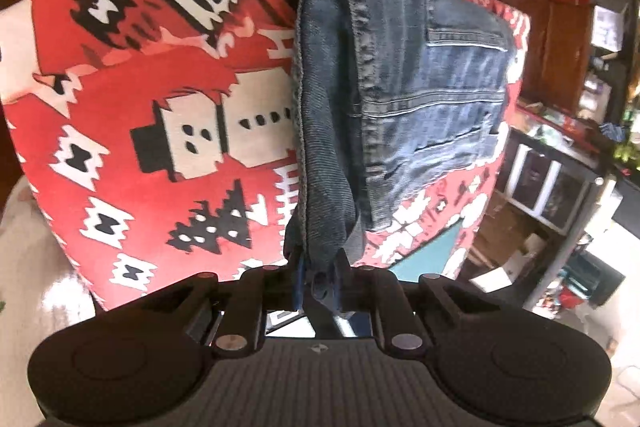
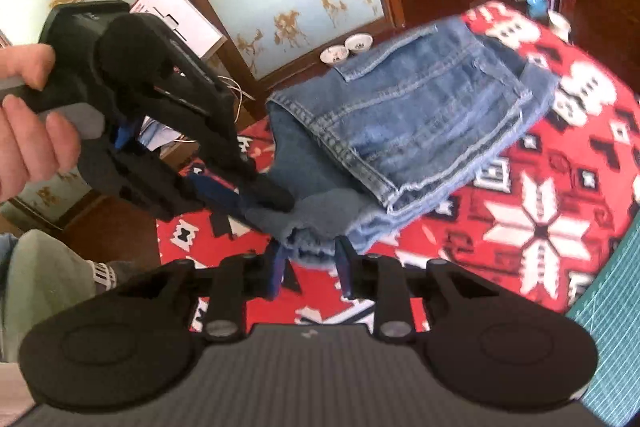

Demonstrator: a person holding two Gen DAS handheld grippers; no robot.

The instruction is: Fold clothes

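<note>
Both grippers, left gripper and right gripper, are clamped on the jeans hem ahead. Thick denim seems heavy, limp; grip layered edges.

Two matte-black handheld grippers, each with blue-padded fingers.

The right gripper shows a ribbed grey-black body, two round domed discs at its sides, and angular black linkage arms pinned with silver screws — its fingers are faced in dark blue. The left gripper has the same build, with a small white mark on its ribbed deck. A bare hand grips a grey handle; pale green trousers and a striped sock show below.
</note>
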